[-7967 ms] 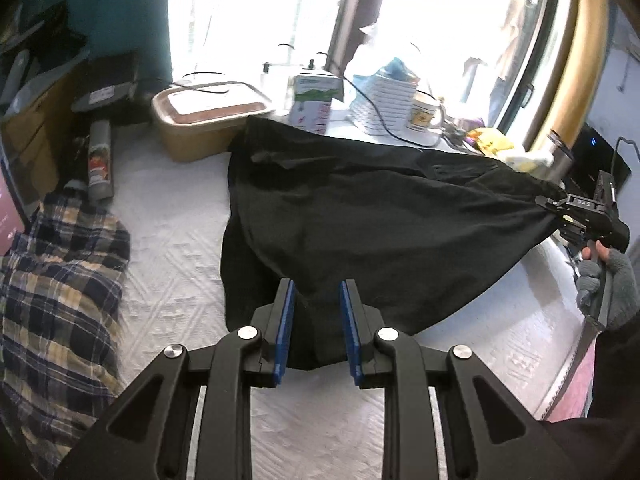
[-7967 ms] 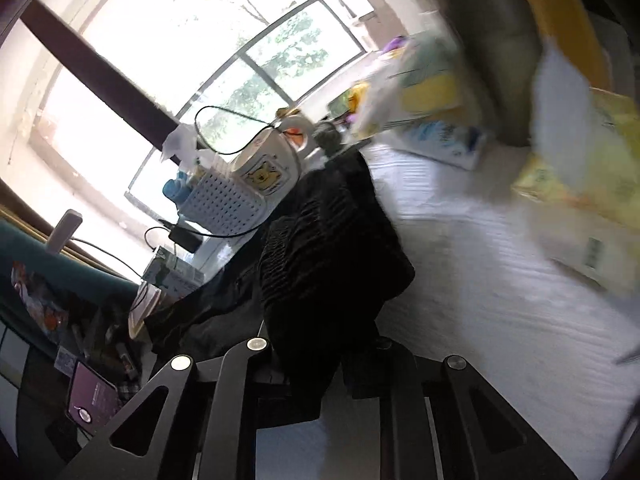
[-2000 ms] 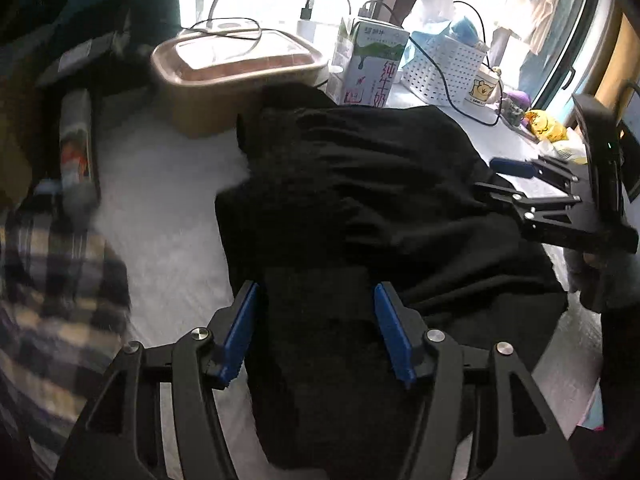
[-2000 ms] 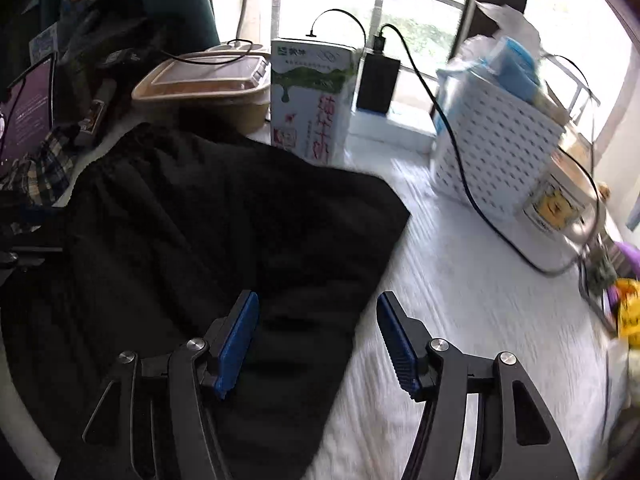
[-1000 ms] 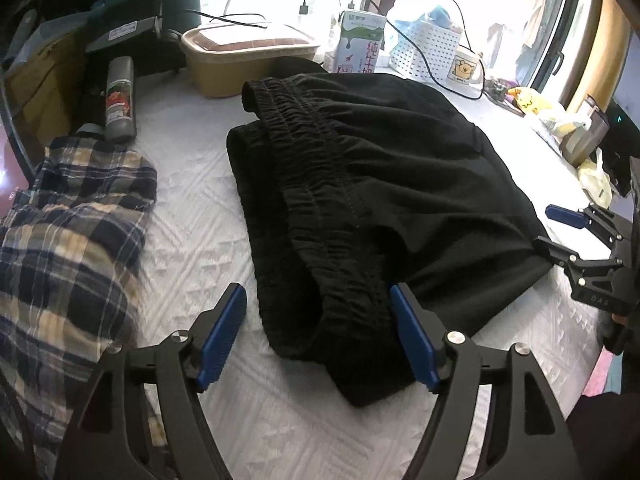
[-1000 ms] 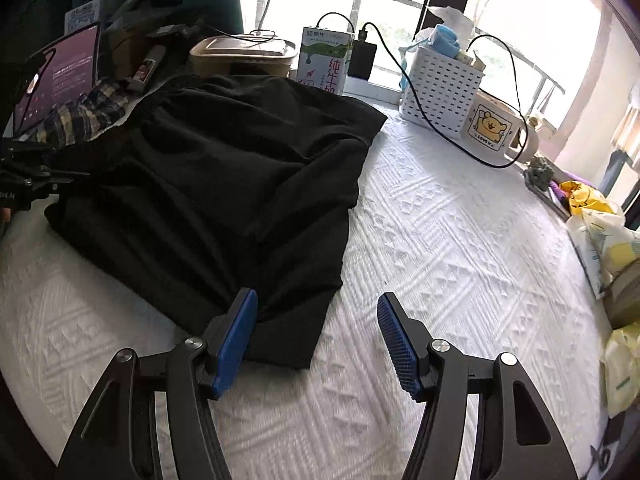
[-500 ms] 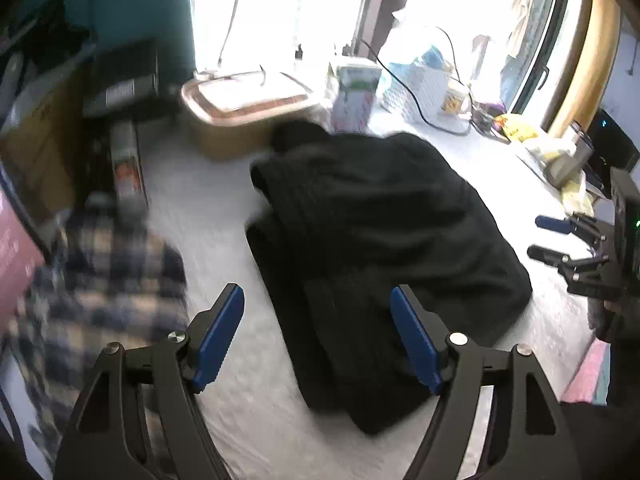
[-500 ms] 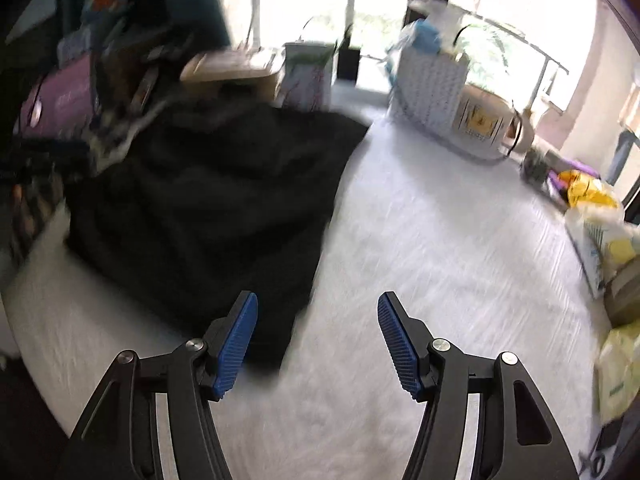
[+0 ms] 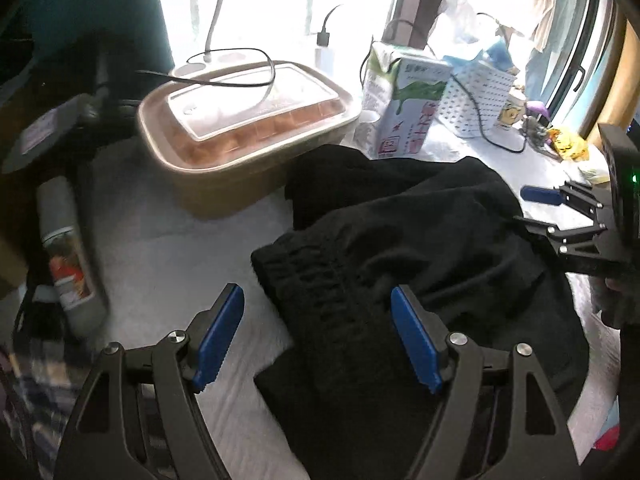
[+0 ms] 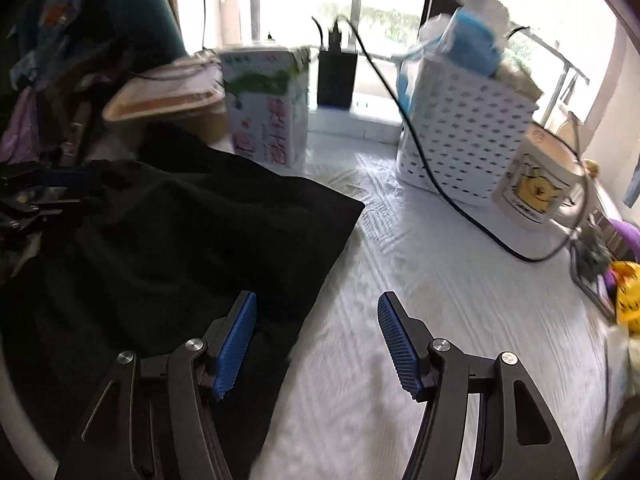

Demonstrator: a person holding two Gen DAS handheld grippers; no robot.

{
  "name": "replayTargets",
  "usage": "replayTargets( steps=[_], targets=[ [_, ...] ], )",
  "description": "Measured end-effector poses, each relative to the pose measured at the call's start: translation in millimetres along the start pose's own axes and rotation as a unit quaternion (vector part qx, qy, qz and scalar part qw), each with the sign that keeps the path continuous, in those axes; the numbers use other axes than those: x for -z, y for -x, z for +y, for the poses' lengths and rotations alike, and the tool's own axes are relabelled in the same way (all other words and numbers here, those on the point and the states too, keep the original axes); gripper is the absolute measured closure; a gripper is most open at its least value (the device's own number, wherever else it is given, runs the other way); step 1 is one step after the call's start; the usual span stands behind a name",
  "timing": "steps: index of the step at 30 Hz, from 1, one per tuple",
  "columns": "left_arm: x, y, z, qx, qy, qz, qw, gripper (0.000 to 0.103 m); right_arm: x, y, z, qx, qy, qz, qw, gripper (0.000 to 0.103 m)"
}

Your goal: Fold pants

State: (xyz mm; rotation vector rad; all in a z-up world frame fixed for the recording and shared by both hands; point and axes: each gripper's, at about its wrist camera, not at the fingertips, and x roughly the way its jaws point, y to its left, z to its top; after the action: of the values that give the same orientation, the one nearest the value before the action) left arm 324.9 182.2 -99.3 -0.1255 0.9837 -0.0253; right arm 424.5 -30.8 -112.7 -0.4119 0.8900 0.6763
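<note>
The black pants [image 9: 420, 248] lie folded on the white textured bed cover [image 9: 168, 256], with the elastic waistband [image 9: 320, 280] toward me in the left wrist view. My left gripper [image 9: 318, 336] is open and empty, jaws wide, low over the waistband end. My right gripper [image 10: 316, 340] is open and empty over the pants' right edge [image 10: 320, 264]; it also shows at the right of the left wrist view [image 9: 560, 216]. The pants [image 10: 168, 240] fill the left half of the right wrist view.
A tan lidded container [image 9: 244, 120], a milk carton [image 9: 404, 104], a white perforated basket [image 10: 464, 120] with a black cable, and a mug [image 10: 536, 176] stand along the window side. A spray can [image 9: 68, 264] and plaid cloth [image 9: 24, 392] lie at the left.
Both grippers have dropped from a higher, pulled-back position to just above the pants, toward the window end. Both stayed open and empty.
</note>
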Motion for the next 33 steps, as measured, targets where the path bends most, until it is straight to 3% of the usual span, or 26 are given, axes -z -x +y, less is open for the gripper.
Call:
replayTargets(
  steps=[4,6,9,23,29,33],
  targets=[
    [-0.9,-12.8,5.4,0.0,0.004,0.012,0.9999,0.027,-21.4,-15.6,-1.8,0.012,0.015,-0.006,1.0,0.034],
    [-0.6,-14.9,7.7,0.001,0.006,0.012,0.9999,0.027,-29.9,-26.3,-5.7,0.013,0.015,-0.004,1.0,0.024],
    [-2.3,-14.4,14.4,0.002,0.016,0.006,0.9999,0.027,-38.0,-38.5,-13.2,0.009,0.007,-0.01,1.0,0.017],
    [1.9,37.9,39.9,0.006,0.062,-0.055,0.9965,0.027,-60.3,-12.1,-42.8,0.017,-0.067,-0.061,0.996,0.017],
    [7.7,23.8,27.2,0.014,0.049,-0.03,0.9982,0.027,-50.7,-13.4,-49.0,-0.042,-0.086,-0.038,0.995,0.017],
    [5.6,6.8,18.9,0.004,0.033,-0.011,0.9994,0.027,-41.6,-11.1,-27.7,-0.051,-0.015,-0.004,0.999,0.015]
  ],
)
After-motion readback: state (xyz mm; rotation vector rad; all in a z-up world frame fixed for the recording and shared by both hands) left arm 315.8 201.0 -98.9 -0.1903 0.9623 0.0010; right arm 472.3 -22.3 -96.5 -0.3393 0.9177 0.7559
